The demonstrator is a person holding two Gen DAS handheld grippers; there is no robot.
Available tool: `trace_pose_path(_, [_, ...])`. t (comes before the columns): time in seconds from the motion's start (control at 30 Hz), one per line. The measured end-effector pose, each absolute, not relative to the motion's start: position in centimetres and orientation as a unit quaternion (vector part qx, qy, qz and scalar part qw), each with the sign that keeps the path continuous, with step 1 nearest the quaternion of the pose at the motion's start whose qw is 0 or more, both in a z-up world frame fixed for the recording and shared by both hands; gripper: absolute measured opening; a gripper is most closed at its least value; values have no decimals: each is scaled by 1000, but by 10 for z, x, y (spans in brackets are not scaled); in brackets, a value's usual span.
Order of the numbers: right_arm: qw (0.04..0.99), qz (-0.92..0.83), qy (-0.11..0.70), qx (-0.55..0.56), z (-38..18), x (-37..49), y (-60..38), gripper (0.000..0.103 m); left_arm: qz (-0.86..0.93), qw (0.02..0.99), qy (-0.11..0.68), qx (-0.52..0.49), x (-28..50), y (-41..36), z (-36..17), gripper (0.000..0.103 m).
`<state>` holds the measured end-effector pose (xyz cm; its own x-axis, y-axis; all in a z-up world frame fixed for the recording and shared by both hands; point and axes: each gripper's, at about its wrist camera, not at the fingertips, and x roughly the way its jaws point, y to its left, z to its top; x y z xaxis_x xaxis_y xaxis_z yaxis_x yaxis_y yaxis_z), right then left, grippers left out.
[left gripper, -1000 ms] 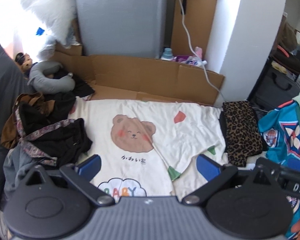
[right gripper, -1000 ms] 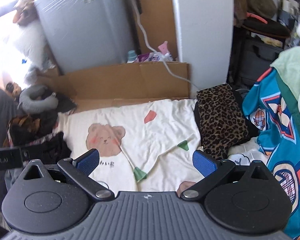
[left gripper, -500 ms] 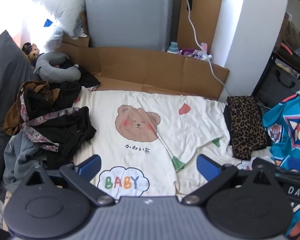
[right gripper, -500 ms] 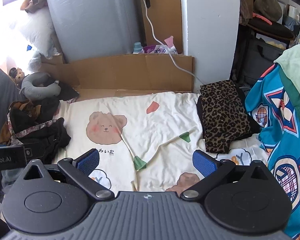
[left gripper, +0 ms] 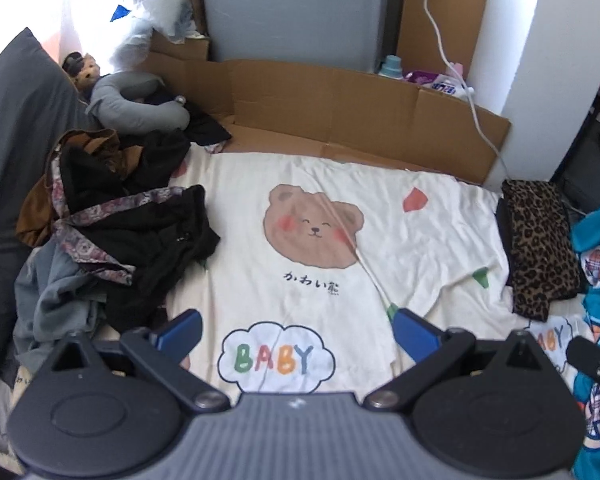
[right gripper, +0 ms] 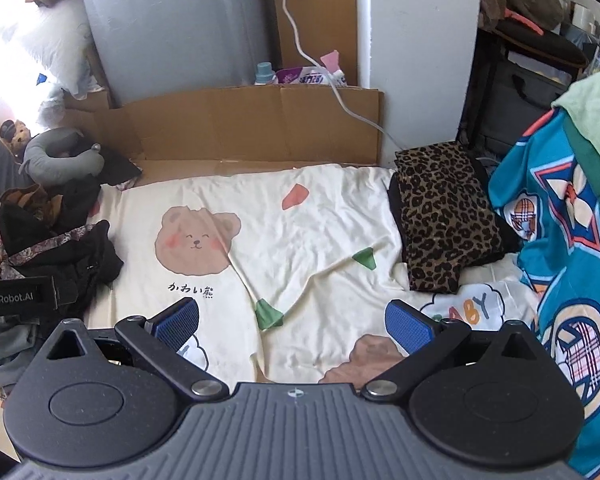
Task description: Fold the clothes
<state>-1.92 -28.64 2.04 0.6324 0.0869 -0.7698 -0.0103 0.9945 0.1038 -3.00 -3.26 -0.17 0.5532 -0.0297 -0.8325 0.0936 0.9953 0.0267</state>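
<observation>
Hovering both claws spread wide, empty: left gripper (left gripper: 296,330), right gripper (right gripper: 292,322). Both have pulled back and up; more sheet (left gripper: 300,280) shows below. Unfolded clothes pile (left gripper: 112,232) left of me, leopard piece (right gripper: 444,216) folded right. Next: grab from pile.

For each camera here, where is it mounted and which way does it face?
Left wrist: on the left hand-held gripper, facing forward-down over the cream bear-print sheet; its open blue fingers show.
Right wrist: on the right hand-held gripper, aimed likewise, further right; its open fingers show.
Shared: the sheet, folded leopard-print garment, dark clothes pile.
</observation>
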Motion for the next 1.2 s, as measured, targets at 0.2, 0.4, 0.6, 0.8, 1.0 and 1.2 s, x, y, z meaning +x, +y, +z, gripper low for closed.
trace_pose_path(0.2, [904,48,422,43,23,-15,-280,102,-58,878,472,48,-37,-30,-12,102])
trace_pose_path(0.4, [901,57,430,22,20,-17,-268,102,-80,871,482,47,-47,-28,-19,102])
trace_pose_path(0.6, [895,60,442,14,14,-19,-262,102,-86,869,485,52,-52,-30,-22,102])
trace_pose_path(0.8, [889,69,452,27,14,-19,-257,102,-85,864,495,15,-57,-26,-8,102])
trace_pose_path(1.0, [889,73,450,39,18,-20,-262,102,-78,871,483,38,-64,-32,0,102])
trace_pose_path(1.2, [890,75,449,34,20,-22,-262,102,-67,874,480,36,-61,-33,3,102])
